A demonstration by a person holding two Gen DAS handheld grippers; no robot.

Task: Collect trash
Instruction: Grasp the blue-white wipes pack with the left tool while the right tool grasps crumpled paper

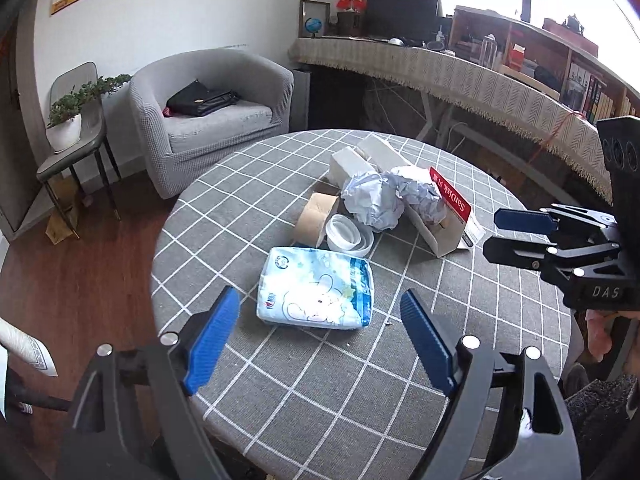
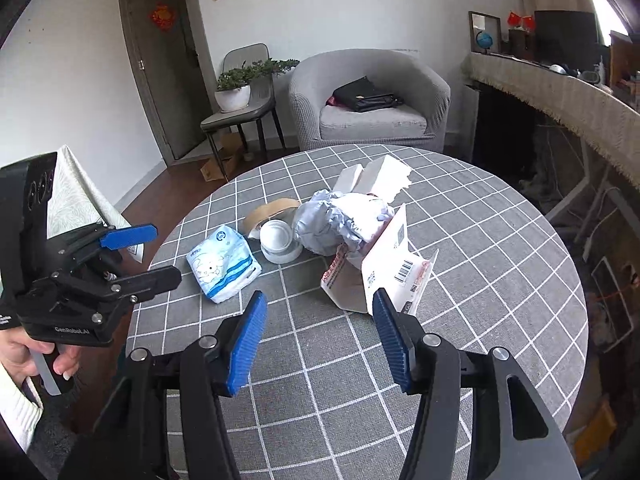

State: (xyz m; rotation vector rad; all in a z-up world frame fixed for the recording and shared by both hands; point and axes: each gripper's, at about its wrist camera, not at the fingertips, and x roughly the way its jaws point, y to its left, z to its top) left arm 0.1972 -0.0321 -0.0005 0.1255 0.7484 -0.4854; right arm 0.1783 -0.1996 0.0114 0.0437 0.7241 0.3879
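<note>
Trash lies heaped on the round table with a grey checked cloth (image 1: pixel 312 392) (image 2: pixel 320 380). Nearest is a blue-and-white tissue pack (image 1: pixel 318 288) (image 2: pixel 224 266). Behind it sit a white plastic tub (image 1: pixel 348 234) (image 2: pixel 280 242), a brown tape roll (image 1: pixel 316 214) (image 2: pixel 270 208), crumpled paper (image 1: pixel 384 196) (image 2: pixel 340 220), an open red-and-white SanDisk carton (image 1: pixel 448 220) (image 2: pixel 384 264) and white boxes (image 1: pixel 360 158) (image 2: pixel 376 176). My left gripper (image 1: pixel 320 336) (image 2: pixel 154 254) hovers open just short of the tissue pack, nothing between its blue pads. My right gripper (image 2: pixel 320 340) (image 1: pixel 496 234) is open and empty in front of the carton.
A grey armchair (image 1: pixel 212 120) (image 2: pixel 372 108) with a black bag stands beyond the table. A chair bearing a potted plant (image 1: pixel 68 120) (image 2: pixel 236 88) is to its left. A long fringed desk (image 1: pixel 480 76) with shelves and a monitor runs along the right. Wooden floor surrounds the table.
</note>
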